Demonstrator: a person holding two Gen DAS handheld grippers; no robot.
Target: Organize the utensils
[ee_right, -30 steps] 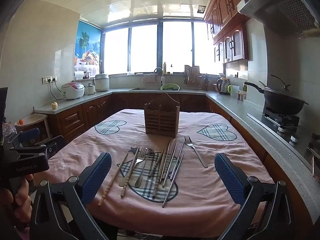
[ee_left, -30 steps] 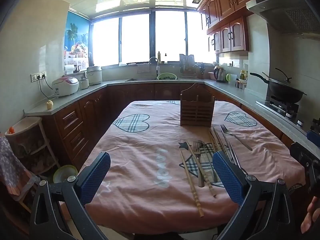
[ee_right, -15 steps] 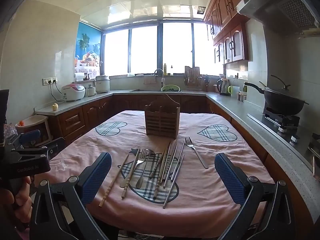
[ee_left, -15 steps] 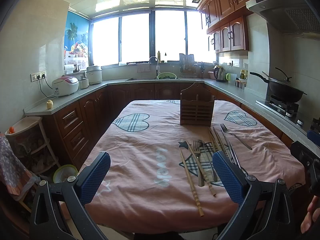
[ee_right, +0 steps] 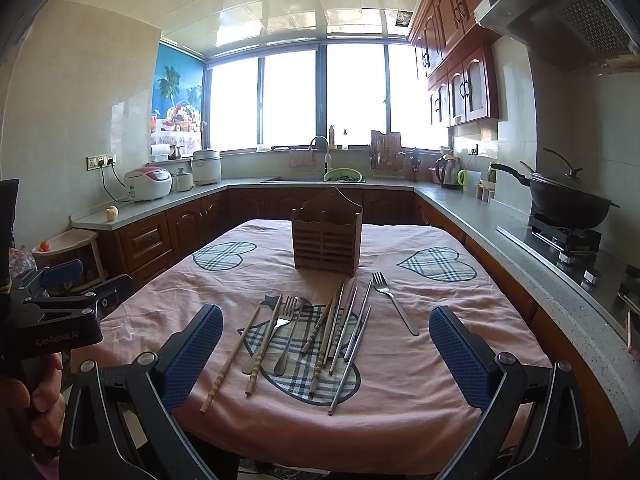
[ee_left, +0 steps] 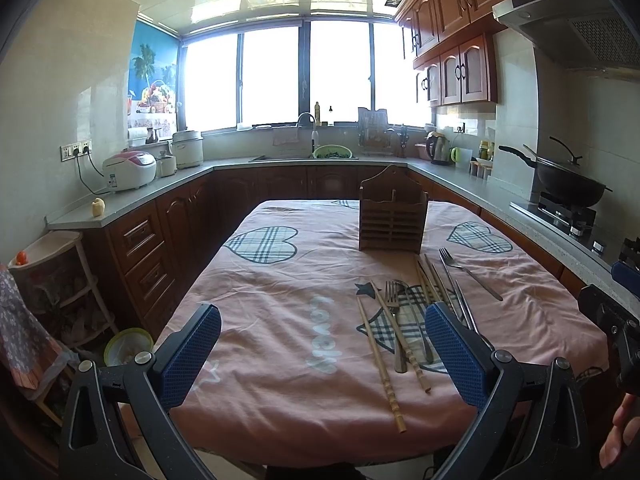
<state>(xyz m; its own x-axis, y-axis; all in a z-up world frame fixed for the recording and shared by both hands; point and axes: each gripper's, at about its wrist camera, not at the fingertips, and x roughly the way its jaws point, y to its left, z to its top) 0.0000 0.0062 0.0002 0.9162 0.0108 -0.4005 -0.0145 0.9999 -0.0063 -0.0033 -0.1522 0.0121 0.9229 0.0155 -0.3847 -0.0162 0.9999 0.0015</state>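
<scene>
Utensils (ee_right: pixel 316 332) — bamboo chopsticks, metal chopsticks, forks and a spoon — are lying bunched on the pink tablecloth (ee_right: pixel 420 368) of the table, overlapping so their count is hard to make out, with one fork (ee_right: pixel 394 302) lying apart to the right. Both the left gripper (ee_left: pixel 322 354) and right gripper (ee_right: pixel 326 354) are hovering at the near edge, blue-padded fingers (ee_right: pixel 194 354) spread wide, gripping nothing. A slatted wooden holder (ee_right: pixel 327 232) is standing upright behind the pile.
</scene>
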